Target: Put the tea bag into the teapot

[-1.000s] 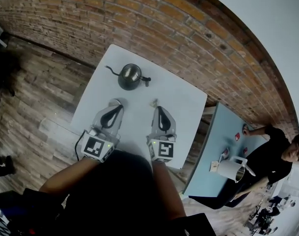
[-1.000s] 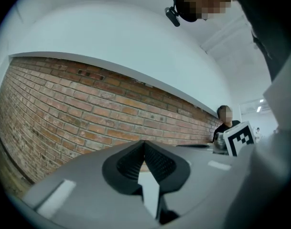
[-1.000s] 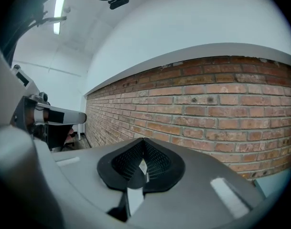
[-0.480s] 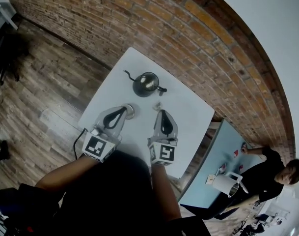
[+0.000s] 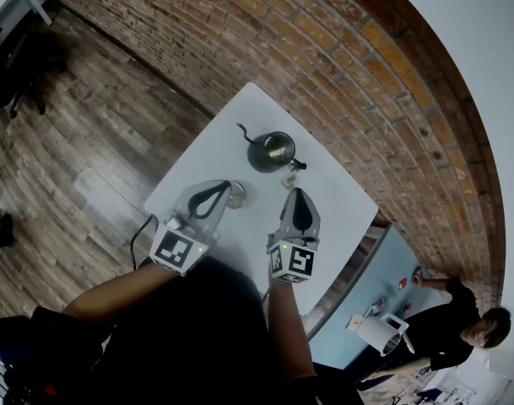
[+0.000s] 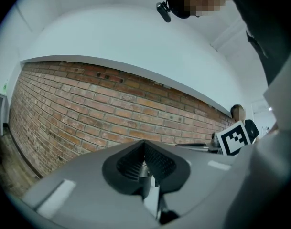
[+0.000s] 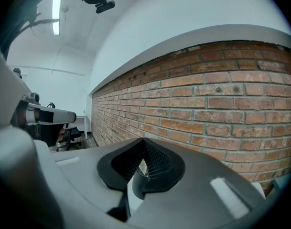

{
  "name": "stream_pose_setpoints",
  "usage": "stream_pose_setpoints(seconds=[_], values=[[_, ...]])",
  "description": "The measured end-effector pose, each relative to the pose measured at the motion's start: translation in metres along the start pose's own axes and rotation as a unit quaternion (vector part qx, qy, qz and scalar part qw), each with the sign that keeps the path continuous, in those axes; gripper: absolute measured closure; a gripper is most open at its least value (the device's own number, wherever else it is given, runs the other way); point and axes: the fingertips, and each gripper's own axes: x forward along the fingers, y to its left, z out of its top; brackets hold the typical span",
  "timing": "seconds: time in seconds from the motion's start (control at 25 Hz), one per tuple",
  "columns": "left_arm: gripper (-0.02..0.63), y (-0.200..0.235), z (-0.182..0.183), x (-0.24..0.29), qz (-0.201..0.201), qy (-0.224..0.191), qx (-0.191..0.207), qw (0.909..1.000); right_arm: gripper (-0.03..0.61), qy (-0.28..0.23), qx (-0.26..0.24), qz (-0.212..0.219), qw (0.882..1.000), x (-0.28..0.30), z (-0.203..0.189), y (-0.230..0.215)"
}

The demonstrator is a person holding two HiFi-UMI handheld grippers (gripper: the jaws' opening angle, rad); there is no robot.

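since a second ago: head view has swung, so the counter (image 5: 229, 133) and teapot (image 5: 273, 151) sit further right in frame and more wooden floor (image 5: 96, 133) shows at left; both arms keep much the same reach over the counter's near half.
left hand-held gripper (image 5: 223, 187): jaws pressed together, nothing gripped; tip just beside a round metal lid (image 5: 238, 195) lying on the counter.
right hand-held gripper (image 5: 298, 194): jaws likewise closed and empty; tip points toward the tea bag, just short of it.
tea bag (image 5: 288, 178): small pale packet on the counter, between the right tip and the teapot, near the pot's handle; outside the pot.
teapot: dark metal, top open, thin curved spout to the left, upright on the counter's far half.
behind: brick wall (image 5: 240, 24) runs past the counter's far edge.
off to the right: blue table (image 5: 370, 277) with a white jug (image 5: 380, 331); a person (image 5: 459, 336) in black leans at it.
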Motion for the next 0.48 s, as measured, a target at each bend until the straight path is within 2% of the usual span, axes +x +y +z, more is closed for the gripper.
stream_pose_setpoints(seconds=[0.48], values=[[0.615,0.015,-0.011,0.001,0.032,0.019,-0.007,0.9993,0.575,0.016,0.000,0.018,1.000,0.030,-0.010,-0.011]])
